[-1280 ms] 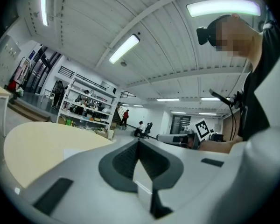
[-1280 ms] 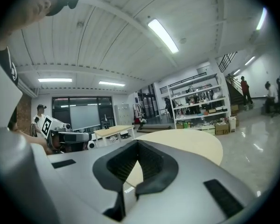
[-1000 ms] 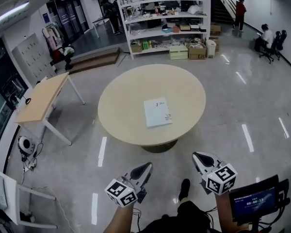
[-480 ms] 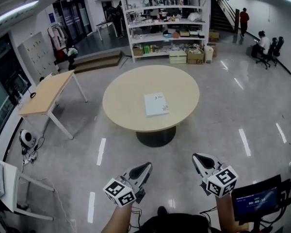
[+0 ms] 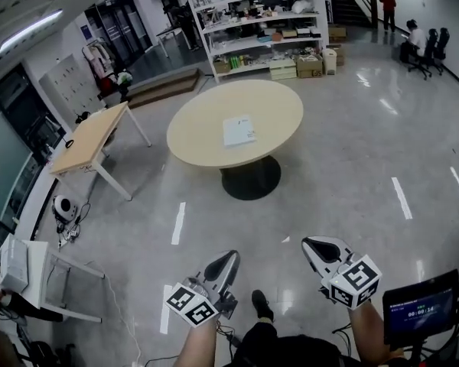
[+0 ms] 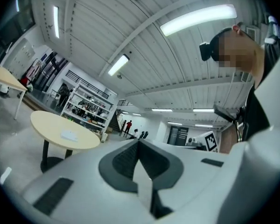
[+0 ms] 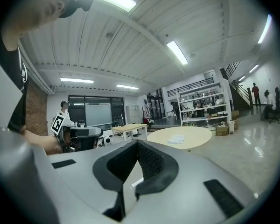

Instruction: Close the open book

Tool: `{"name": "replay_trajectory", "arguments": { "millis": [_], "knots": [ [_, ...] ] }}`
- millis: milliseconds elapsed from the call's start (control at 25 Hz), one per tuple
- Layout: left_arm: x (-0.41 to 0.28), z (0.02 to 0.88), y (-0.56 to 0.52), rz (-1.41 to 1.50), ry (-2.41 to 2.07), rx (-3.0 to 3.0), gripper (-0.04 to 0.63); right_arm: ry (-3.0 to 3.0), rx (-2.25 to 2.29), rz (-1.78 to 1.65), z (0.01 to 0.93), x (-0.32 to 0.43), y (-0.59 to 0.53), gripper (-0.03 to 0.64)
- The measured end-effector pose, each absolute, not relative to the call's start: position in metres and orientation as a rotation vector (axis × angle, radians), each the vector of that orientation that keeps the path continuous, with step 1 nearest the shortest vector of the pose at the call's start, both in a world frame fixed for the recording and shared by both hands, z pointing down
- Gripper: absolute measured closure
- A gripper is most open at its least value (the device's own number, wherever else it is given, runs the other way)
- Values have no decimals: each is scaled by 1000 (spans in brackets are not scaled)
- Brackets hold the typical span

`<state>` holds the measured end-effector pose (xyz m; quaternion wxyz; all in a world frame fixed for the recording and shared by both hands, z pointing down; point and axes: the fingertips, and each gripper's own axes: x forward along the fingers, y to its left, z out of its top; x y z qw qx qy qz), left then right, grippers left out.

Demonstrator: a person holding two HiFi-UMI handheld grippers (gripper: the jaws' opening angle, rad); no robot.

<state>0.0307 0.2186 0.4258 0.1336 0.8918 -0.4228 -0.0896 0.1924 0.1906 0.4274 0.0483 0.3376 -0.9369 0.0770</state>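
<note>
Left gripper [image 5: 226,260] and right gripper [image 5: 312,245] point forward, level, jaws together.

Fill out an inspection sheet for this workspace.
Surface: round table, bare around the book.
Job's things: book, flat near the table's middle, apparently closed.
Clutter: nothing seen on the table.
Grippers: left hand-held gripper and right hand-held gripper both shut, empty, far from the table.
Cables: cables on the floor beside the rectangular desk.
Surroundings: shelving unit; standing person and seated person far right.
</note>
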Motion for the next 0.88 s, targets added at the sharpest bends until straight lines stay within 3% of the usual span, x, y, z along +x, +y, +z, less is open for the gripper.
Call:
{"name": "replay_trajectory", "arguments": {
  "millis": [480, 880],
  "knots": [
    [90, 412, 388, -69, -1276, 2624, 598, -2906, 1069, 240, 407, 255, 338, 617],
    [25, 413, 519, -90, -1211, 2678, 598, -2876, 1175, 187, 400, 196, 471, 617]
  ]
}}
